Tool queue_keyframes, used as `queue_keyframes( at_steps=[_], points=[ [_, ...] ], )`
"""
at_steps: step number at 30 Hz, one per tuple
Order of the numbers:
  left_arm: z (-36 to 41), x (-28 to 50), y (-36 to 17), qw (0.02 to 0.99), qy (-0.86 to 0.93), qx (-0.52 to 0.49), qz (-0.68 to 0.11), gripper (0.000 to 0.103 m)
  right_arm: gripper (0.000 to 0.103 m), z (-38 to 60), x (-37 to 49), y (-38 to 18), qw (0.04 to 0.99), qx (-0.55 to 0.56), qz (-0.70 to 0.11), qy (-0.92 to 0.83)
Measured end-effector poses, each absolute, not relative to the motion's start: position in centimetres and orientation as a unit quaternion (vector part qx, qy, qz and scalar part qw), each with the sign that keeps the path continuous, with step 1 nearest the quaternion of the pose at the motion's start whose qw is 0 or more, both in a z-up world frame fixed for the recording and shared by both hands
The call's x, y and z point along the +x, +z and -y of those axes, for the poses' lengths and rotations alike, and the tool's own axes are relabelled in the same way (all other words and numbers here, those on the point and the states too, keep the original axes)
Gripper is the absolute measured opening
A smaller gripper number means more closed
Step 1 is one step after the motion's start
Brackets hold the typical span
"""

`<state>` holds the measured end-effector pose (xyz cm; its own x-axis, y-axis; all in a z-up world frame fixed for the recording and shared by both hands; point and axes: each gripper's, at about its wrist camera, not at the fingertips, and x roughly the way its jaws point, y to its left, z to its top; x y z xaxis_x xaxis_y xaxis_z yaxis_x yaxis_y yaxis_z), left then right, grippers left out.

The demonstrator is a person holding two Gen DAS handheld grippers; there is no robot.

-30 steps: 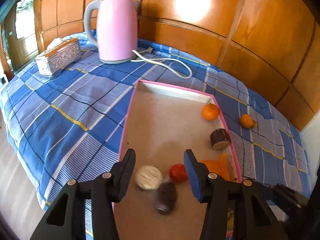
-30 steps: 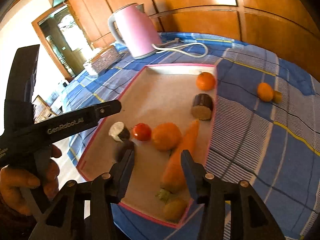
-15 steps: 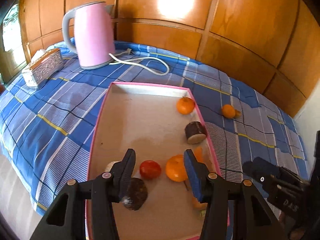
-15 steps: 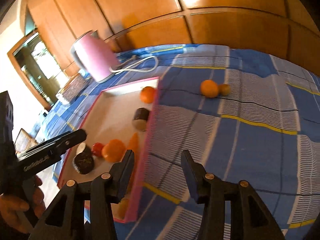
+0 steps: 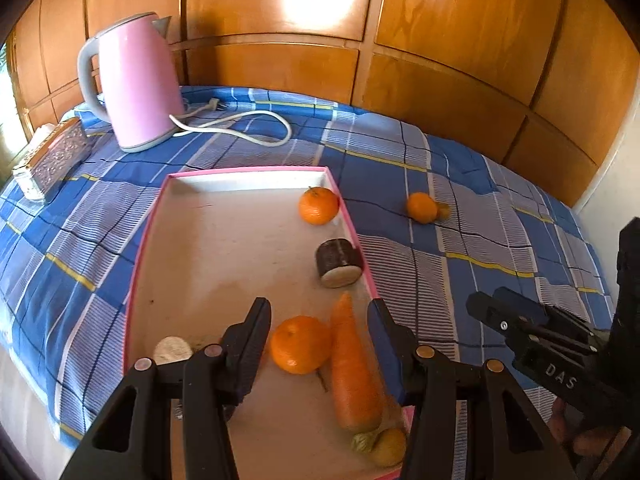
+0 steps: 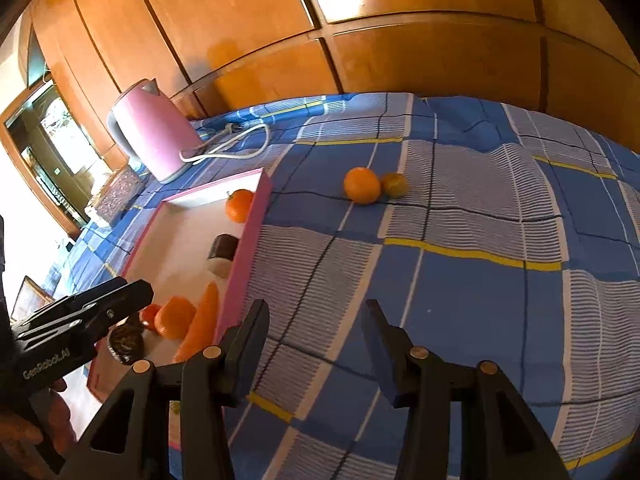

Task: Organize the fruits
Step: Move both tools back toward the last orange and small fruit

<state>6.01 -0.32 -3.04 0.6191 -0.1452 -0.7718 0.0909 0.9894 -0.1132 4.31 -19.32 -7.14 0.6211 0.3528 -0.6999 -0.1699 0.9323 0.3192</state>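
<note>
Wood panelling backs your blue checked surface (image 5: 460, 264), where both your left gripper (image 5: 320, 336) and right gripper (image 6: 316, 336) have fingers partly open and empty, the left above an orange (image 5: 301, 345) and carrot (image 5: 352, 368) in the pink tray (image 5: 138, 256), another orange (image 6: 361, 185) lying outside.

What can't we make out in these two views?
- Tomato: left wrist view hides it behind the left claw; right view shows a sliver.
- Dark round piece: right view, partly behind the left claw's arm, kind unclear.
- Small yellowish fruit: left view, at the tray corner, blurred.
- Small fruit beside the loose orange: too small to identify.
</note>
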Motion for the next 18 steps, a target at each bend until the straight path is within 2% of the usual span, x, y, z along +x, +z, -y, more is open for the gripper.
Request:
queue_keyframes(
  at_steps=[7, 13, 18],
  points=[
    [1.6, 7.5, -3.1, 0.895, -0.088, -0.035, -0.436, 0.051, 0.042, 20.6, 7.0, -7.4, 0.898, 0.103, -0.409, 0.123],
    [2.4, 9.1, -3.2, 0.891, -0.106, -0.039, -0.439, 0.051, 0.041, 20.8, 10.0, -8.0, 0.902, 0.082, -0.409, 0.107],
    [3.3, 10.5, -3.6, 0.887, -0.116, -0.037, -0.446, 0.051, 0.032, 21.8, 12.9, -8.4, 0.907, 0.080, -0.408, 0.073]
  ],
)
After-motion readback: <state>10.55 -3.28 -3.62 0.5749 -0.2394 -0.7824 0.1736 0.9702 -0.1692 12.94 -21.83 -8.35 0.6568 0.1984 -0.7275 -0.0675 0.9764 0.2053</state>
